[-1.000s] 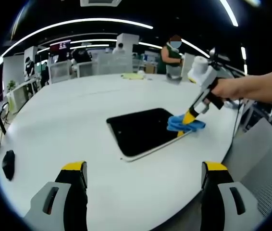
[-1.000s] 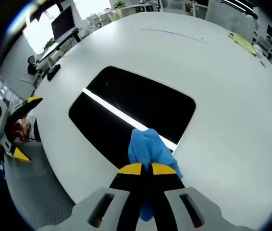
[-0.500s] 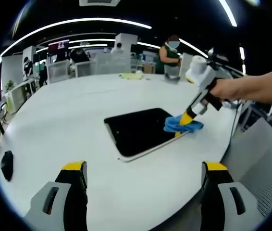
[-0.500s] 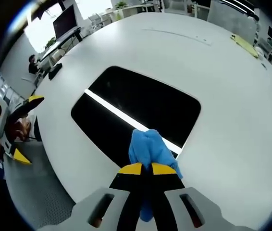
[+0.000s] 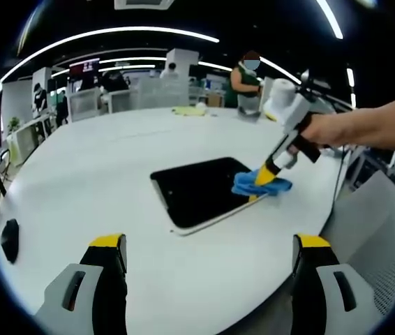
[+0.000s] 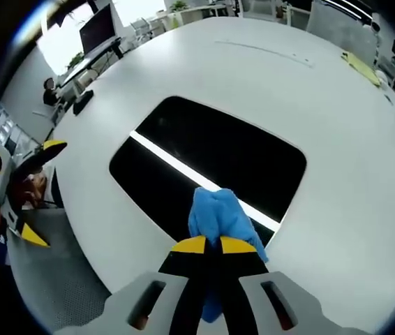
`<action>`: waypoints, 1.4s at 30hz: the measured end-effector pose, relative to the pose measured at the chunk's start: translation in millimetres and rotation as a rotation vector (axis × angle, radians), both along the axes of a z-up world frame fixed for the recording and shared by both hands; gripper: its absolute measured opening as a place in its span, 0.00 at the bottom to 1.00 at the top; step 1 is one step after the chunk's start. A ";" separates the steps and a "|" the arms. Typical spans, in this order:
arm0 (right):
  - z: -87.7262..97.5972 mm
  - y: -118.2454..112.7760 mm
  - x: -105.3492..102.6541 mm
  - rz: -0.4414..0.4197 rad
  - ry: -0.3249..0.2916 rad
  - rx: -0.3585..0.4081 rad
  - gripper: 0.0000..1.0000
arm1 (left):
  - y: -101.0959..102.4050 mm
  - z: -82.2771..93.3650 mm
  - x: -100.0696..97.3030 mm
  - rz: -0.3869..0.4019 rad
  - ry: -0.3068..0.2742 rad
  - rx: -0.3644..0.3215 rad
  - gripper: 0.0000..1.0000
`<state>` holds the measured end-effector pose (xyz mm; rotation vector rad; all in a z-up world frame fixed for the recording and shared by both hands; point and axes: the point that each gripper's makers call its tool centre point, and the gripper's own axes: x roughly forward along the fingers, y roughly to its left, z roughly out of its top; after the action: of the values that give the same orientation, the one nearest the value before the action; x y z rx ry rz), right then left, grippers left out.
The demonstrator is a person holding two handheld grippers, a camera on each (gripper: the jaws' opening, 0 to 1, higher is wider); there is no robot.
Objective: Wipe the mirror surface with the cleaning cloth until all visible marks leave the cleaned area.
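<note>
in my left gripper view a small dark object [image 5: 10, 238] lies at the table's [image 5: 100, 174] left edge. my left gripper [image 5: 208, 269] hangs over the near edge, jaws wide apart, nothing between them. the mirror [image 5: 196, 190] lies flat mid-table, reflecting dark. at its right corner my right gripper [image 6: 210, 244] — jaws clamped together on the blue cloth [image 6: 215, 215] — presses the cloth onto the glass, a bright light strip reflected just beside it.

right gripper [image 6: 211, 246] jaws clamped on cloth [image 6: 220, 216]; left gripper [image 5: 204, 244] jaws spread apart.
</note>
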<state>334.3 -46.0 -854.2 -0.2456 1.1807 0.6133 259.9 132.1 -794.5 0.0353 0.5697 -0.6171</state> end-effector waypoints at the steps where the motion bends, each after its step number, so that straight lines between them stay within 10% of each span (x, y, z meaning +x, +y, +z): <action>1: 0.1 1.0 0.1 0.000 -0.002 0.003 0.00 | 0.0 0.0 0.0 0.000 0.000 0.000 0.99; 42: 0.7 74.7 4.4 0.084 0.003 0.037 0.00 | 1.8 1.9 1.5 0.012 -0.008 -0.009 0.99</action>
<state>338.8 28.8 -853.6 -0.2639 1.1647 0.7090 261.4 133.9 -792.6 0.0256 0.5591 -0.6077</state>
